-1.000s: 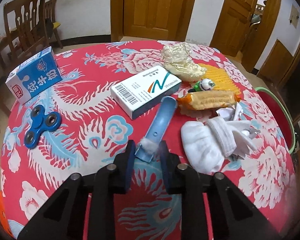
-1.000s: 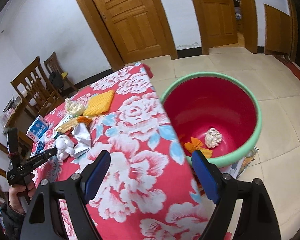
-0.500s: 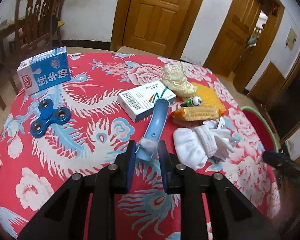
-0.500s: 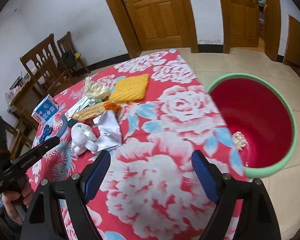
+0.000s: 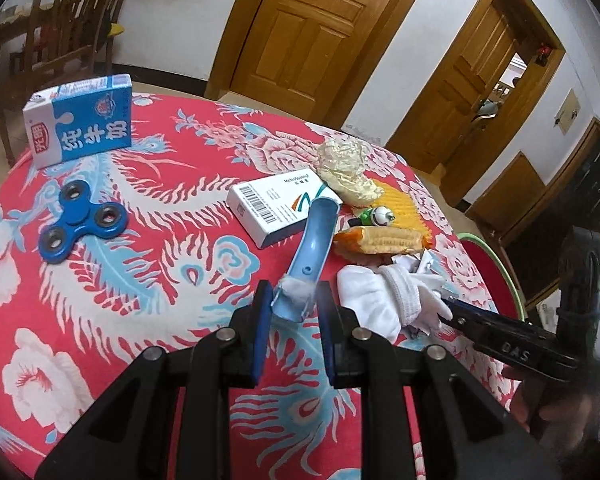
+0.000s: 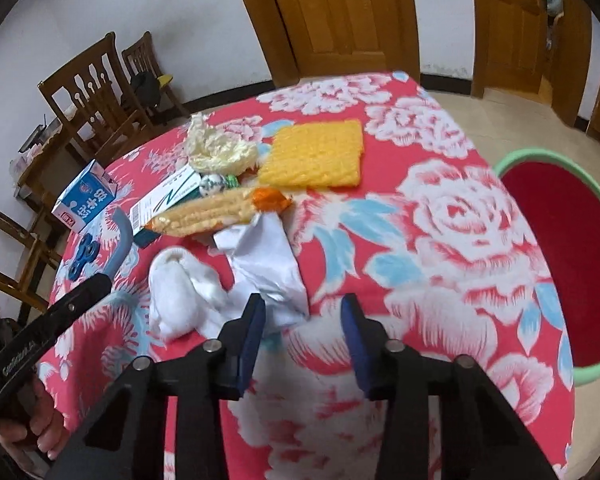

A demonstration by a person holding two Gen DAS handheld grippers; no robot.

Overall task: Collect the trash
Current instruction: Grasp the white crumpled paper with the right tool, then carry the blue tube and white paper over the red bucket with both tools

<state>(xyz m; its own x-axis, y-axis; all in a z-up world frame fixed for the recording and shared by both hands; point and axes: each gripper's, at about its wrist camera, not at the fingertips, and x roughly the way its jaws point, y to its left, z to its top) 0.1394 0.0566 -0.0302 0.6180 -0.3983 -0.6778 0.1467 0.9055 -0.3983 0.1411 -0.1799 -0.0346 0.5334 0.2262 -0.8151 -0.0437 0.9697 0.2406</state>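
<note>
Red floral-cloth table (image 6: pixel 440 208) in wood-doored room: left gripper (image 5: pixel 293 312) clenches blue shoehorn (image 5: pixel 312 240) near barcoded box (image 5: pixel 276 208), right gripper (image 6: pixel 302 320) spread wide by crumpled white paper (image 6: pixel 268 264), red-and-green bin (image 6: pixel 572 264) alongside, w/ milk carton (image 5: pixel 80 120).

In the left wrist view, the blue-and-white milk carton (image 5: pixel 82 120) stands upper left on the red floral-clothed surface (image 5: pixel 172 184), the blue three-lobed fidget spinner (image 5: pixel 80 226) below it. The white barcoded cardboard box (image 5: pixel 280 206) lies at centre, the crumpled white cloth (image 5: pixel 380 300) lower right, the red green-rimmed basin (image 5: pixel 496 264) at the right edge.
</note>
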